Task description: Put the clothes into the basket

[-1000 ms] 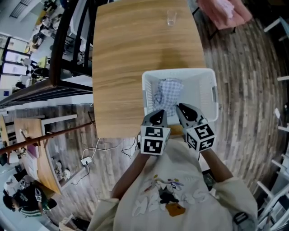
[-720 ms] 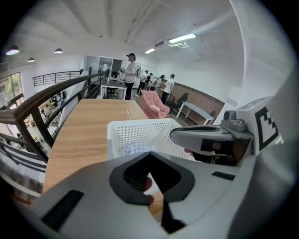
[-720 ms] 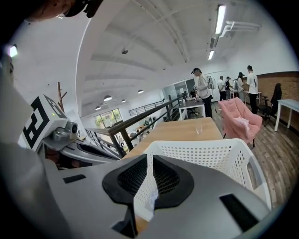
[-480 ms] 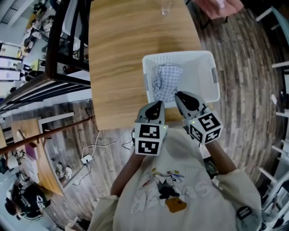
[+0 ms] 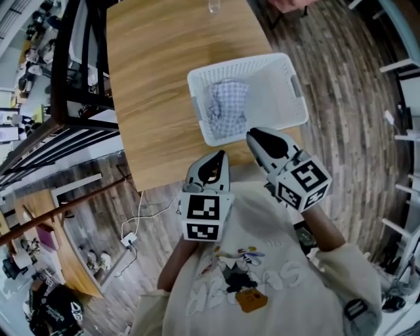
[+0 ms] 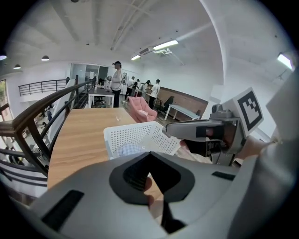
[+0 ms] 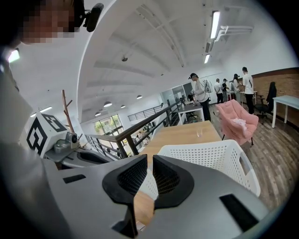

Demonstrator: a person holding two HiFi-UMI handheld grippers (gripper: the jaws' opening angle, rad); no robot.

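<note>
both grippers have drawn back from the basket (image 5: 243, 61) and risen toward the person's chest, so they now hang over the near edge of the table (image 5: 157, 79), where a second ago they were right at the basket's rim. the left gripper (image 5: 221, 155) has its fingers clenched together on nothing, and the right gripper (image 5: 252, 134) looks the same, its fingers pressed almost flat with only a sliver of light between them and no fabric in it. the checked cloth (image 5: 228, 105) lies bunched inside the basket, heaped toward its left wall, and i can see no other garment on the table (just a small glass (image 5: 214, 6) at the far end). so the job looks as good as done from where i stand. what worries me is the basket itself: its right end seems to sit at, or slightly past, the table's side edge, above the wooden floor. a careless swing of the right gripper on the way out, or a bump to the table, could tip it over and spill the cloth. part of the cloth also rides high against the wall, so a jolt might flop it over the rim.
</note>
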